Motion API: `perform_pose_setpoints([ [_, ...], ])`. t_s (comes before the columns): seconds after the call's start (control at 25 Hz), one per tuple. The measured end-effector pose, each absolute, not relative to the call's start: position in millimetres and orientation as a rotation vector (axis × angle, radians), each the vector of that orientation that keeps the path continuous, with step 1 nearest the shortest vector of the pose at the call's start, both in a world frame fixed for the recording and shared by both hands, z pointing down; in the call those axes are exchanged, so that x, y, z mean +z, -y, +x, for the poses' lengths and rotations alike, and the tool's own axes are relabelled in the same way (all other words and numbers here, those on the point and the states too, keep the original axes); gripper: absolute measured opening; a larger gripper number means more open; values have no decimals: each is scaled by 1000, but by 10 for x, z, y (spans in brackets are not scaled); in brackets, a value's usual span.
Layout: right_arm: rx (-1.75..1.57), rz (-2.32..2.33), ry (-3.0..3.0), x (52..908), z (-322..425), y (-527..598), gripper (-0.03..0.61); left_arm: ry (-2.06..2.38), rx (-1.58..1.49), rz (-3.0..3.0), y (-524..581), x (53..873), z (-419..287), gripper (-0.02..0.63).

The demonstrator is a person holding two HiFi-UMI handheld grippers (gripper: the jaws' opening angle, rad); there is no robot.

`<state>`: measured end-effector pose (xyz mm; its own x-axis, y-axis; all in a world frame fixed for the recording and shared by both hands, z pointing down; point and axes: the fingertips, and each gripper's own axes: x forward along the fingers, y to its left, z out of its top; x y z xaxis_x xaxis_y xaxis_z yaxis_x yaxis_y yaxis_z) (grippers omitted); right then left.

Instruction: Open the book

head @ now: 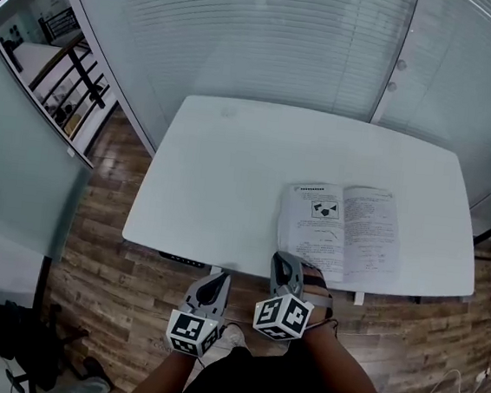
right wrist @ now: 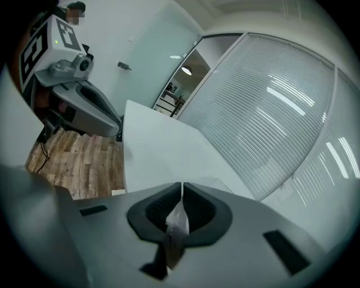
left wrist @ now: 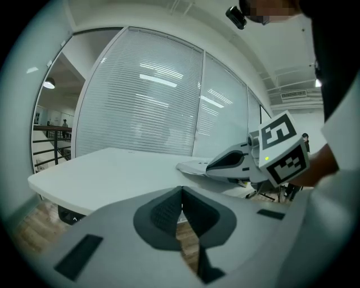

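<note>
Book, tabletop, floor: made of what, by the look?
Book: paper, matte white pages with black print, lying open.
Tabletop: smooth white, faint sheen, probably laminate or painted board.
Floor: brown planks with grain, wood or wood-look laminate, unclear which.

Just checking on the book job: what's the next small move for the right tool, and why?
Probably open the right tool and let go: its jaws pinch a page, and the book already lies open on the table.
</note>
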<state>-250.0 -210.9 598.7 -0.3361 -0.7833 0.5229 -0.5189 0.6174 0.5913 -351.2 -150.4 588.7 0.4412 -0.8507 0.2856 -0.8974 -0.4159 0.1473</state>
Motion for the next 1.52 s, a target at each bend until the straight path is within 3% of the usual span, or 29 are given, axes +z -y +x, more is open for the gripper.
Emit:
perform_pose_setpoints([
  [0.36,-419,940,1971,6216,-2628,2064,32,1537,256,2381,1340,5923,-3715,11],
  [0.76,-192,1144,2204,5746,-2542,1818,95,1476,214,2531,1378,5732,-3700,11],
  [1.16,115,1594,2474,4928,-1786,1683,8,1359,127,2625,1497,5450,-3315,11],
  [1.52,114,1695,2447,4819,-1111,1560,6,1363,55,2661,1498,5021,-2793,11],
])
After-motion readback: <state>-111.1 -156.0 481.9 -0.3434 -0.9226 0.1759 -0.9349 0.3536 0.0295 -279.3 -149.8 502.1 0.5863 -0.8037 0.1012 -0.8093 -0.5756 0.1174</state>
